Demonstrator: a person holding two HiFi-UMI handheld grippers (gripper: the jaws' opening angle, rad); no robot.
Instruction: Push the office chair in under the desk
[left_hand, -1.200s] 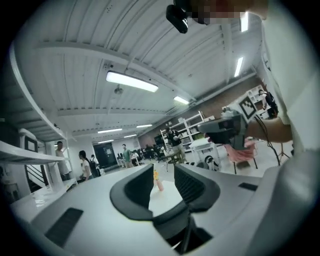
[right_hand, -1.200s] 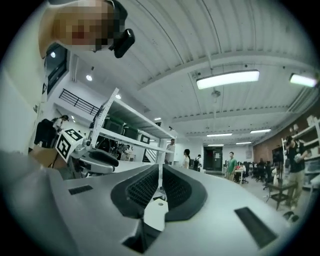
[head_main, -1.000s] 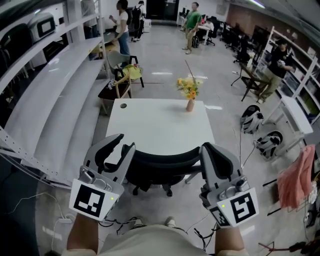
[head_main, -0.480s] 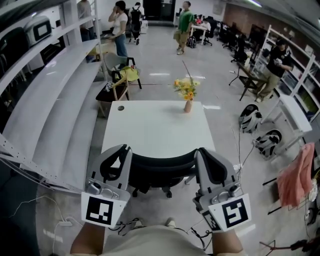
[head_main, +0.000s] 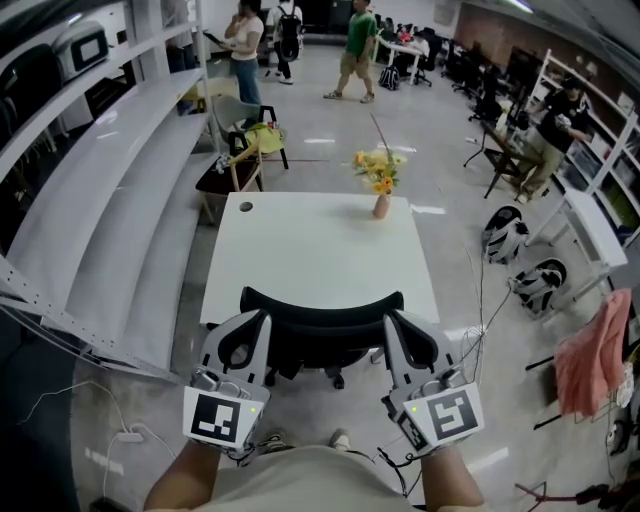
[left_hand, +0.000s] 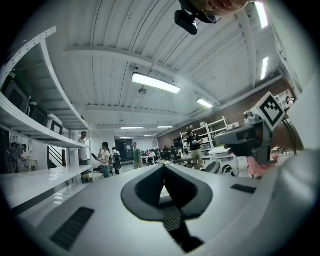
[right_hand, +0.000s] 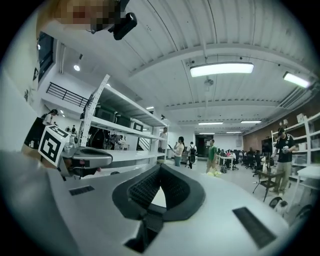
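Note:
The black office chair (head_main: 320, 318) stands at the near edge of the white desk (head_main: 320, 250), its seat partly under the top. My left gripper (head_main: 262, 320) sits at the left end of the backrest's top edge and my right gripper (head_main: 388, 320) at the right end; whether they touch it I cannot tell. Both have just been closing and are shut with nothing between the jaws. In the left gripper view the left gripper (left_hand: 164, 166) points level over the desk, as the right gripper (right_hand: 160, 166) does in its own view. The chair is hidden in both.
A vase of yellow flowers (head_main: 381, 190) stands at the desk's far edge. Long white shelving (head_main: 90, 200) runs along the left. A wooden chair (head_main: 245, 160) stands beyond the desk, bags (head_main: 500, 240) and a pink cloth (head_main: 595, 355) lie at the right. People stand in the far aisle.
Both grippers have come down to the level of the chair's backrest. The left jaws went from open to shut. The chair stays at the desk's near edge.

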